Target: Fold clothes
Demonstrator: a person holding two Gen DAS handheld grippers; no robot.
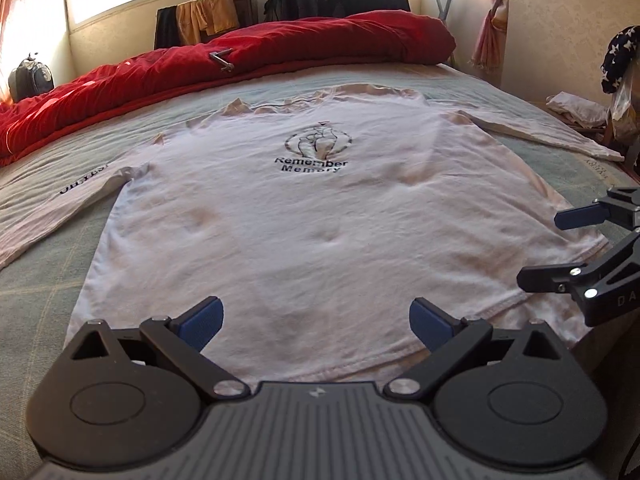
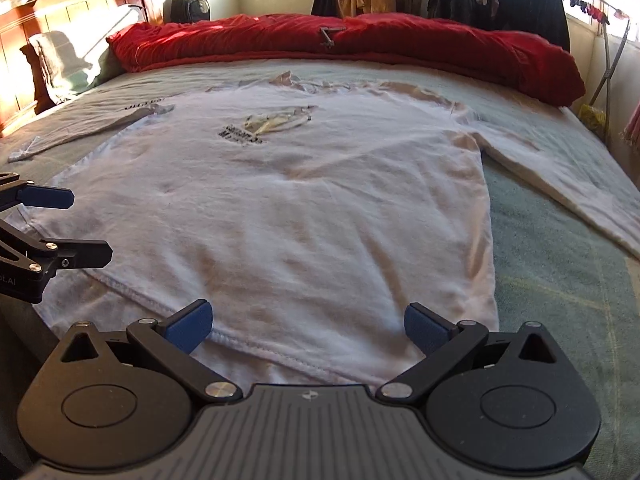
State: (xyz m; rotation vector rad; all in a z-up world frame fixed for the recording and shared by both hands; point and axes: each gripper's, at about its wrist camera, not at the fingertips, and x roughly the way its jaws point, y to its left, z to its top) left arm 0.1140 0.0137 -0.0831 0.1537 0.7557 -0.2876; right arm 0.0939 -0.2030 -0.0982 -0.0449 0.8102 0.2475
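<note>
Shirt lies flat and unfolded on the bed, sleeves spread, hem at the near edge. Left gripper and right gripper hover over the hem, both wide open and empty. Folding calls for gripping cloth at an edge.

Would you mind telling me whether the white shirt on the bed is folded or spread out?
Spread out: the shirt lies flat on the bed, both sleeves extended.
</note>
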